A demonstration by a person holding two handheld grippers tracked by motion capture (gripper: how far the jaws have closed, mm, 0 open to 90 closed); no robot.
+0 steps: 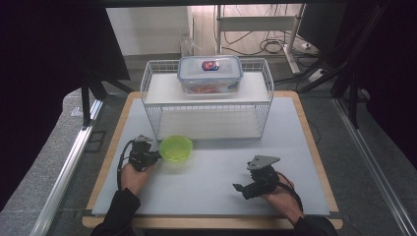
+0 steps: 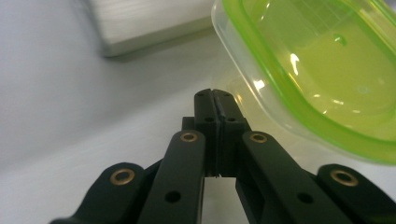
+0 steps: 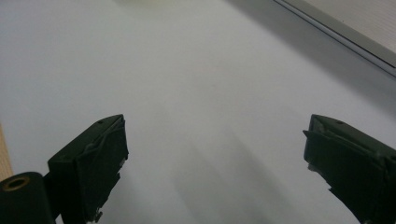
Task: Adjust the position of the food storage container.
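Green bowl sits on the pale mat, just in front of the wire rack and a little left of the table's middle. From above it reads as a small round dish; the left gripper view brings it close enough to show a bright green rim set on a clear wall, with a glossy yellow-green inside. The left gripper lies at the bowl's left edge, and its own view shows the two black jaws pressed flat together with nothing between them, their tips beside the clear wall; whether they touch it I cannot tell. The right gripper rests well apart, on the near right part of the mat, and its own view shows its jaws spread wide over bare mat, holding nothing. The high view alone takes in the clear box with a blue-edged lid on the rack's upper shelf.
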